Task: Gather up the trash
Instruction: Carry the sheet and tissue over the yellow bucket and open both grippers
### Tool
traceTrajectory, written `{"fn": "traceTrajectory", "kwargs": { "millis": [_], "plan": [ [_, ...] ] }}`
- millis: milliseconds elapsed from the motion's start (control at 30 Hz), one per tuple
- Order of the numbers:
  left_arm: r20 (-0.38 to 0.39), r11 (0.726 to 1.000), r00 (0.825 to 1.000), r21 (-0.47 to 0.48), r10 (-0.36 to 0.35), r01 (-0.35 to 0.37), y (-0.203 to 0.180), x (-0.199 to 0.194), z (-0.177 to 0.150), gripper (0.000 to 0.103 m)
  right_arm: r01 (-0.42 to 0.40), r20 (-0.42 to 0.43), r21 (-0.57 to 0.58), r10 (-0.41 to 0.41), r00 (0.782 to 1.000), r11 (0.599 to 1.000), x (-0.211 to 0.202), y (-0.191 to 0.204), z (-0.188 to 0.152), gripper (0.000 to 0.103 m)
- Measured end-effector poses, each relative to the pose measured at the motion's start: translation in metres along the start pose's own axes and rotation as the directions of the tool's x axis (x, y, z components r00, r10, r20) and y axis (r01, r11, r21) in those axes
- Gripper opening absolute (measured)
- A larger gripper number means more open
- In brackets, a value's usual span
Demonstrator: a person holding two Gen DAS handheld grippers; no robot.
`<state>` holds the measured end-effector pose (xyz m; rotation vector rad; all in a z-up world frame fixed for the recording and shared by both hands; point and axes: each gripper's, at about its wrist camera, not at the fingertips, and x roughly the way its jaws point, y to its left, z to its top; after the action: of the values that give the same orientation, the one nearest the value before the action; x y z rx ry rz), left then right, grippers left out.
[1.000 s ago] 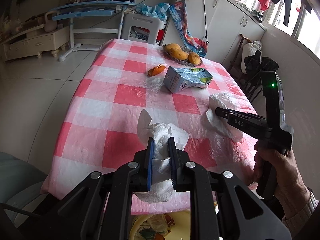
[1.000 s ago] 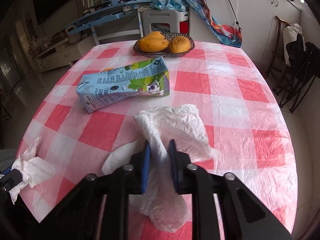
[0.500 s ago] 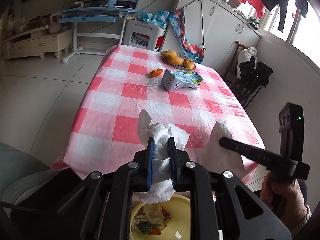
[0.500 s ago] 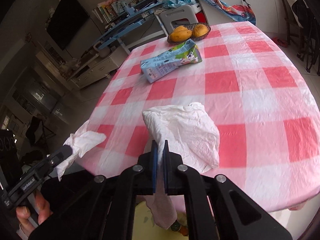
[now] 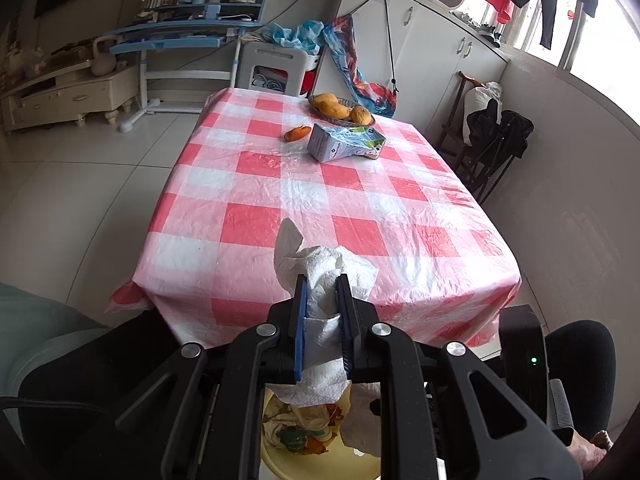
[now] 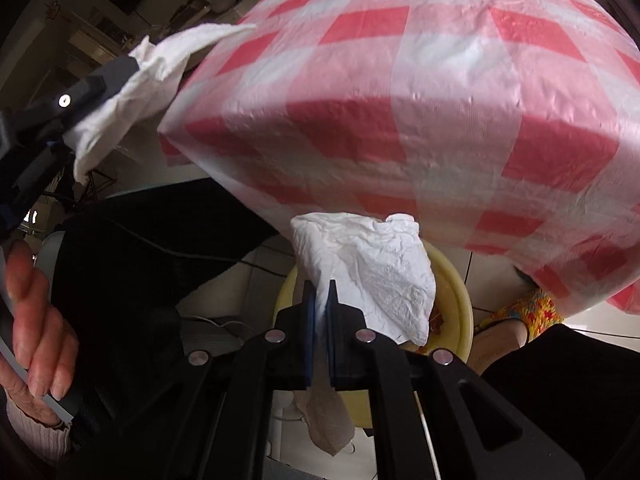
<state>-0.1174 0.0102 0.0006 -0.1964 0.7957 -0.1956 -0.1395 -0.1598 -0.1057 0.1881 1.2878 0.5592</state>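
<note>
Both hand-held grippers have drawn back off the bench [image 5: 320, 184] since a second ago, when the two tissues lay over its near end; they now hang past its front edge, above a yellow bin [image 6: 452, 280] on the floor.

Largest in view is the bench, under a red-and-white checked plastic cloth that drapes over the near corners. At its far end sit a basket of mangoes [image 5: 340, 109], a blue-and-green drink carton [image 5: 346, 143] lying on its side just in front of the basket, and a small orange fruit [image 5: 297, 133] just left of the carton.

The yellow bin stands on the floor close below the bench's front edge, between the person's dark-clad legs; scraps of peel and wrappers lie in it.

The left hand-held gripper [image 5: 323, 312] has its blue pads pressed tight on a crumpled white paper towel [image 5: 320, 268], which bunches above the pads and hangs below them over the bin. From the right wrist view the same towel shows at upper left, level with the bench corner.

The right hand-held gripper [image 6: 319, 312] is pinched nearly flat on a thin white tissue [image 6: 368, 256], which fans out to the right above the pads and trails below them, directly over the bin's rim. The person's left hand [image 6: 36, 332] shows at that view's left edge.
</note>
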Motion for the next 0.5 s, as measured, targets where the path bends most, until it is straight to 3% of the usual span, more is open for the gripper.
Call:
{"fn": "traceTrajectory", "kwargs": {
  "millis": [67,167,267,333,500],
  "plan": [
    [-0.004,1.0,1.0,0.008,0.0,0.0,-0.003,-0.001,-0.003,0.014,0.01,0.0,0.023,-0.01,1.0,1.0,0.002,-0.003,0.001,0.013],
    [-0.012,1.0,1.0,0.017,-0.002,0.003,-0.006,-0.001,-0.006,0.014,-0.01,0.013,0.069,0.009,1.0,0.998,-0.003,-0.011,0.0,0.036],
    [-0.032,1.0,0.999,0.029,-0.002,0.002,-0.009,0.002,-0.01,0.014,-0.002,0.045,0.078,-0.001,0.999,0.997,-0.007,-0.01,0.001,0.04],
    [-0.066,0.999,0.998,0.045,0.002,0.001,-0.013,0.008,-0.016,0.014,0.029,0.09,0.093,-0.038,0.995,0.995,-0.016,-0.014,0.002,0.049],
    [-0.215,0.993,0.977,0.111,-0.005,0.03,-0.028,0.032,-0.041,0.015,0.061,0.249,0.155,-0.099,0.963,0.986,-0.047,-0.028,0.006,0.056]
  ]
}}
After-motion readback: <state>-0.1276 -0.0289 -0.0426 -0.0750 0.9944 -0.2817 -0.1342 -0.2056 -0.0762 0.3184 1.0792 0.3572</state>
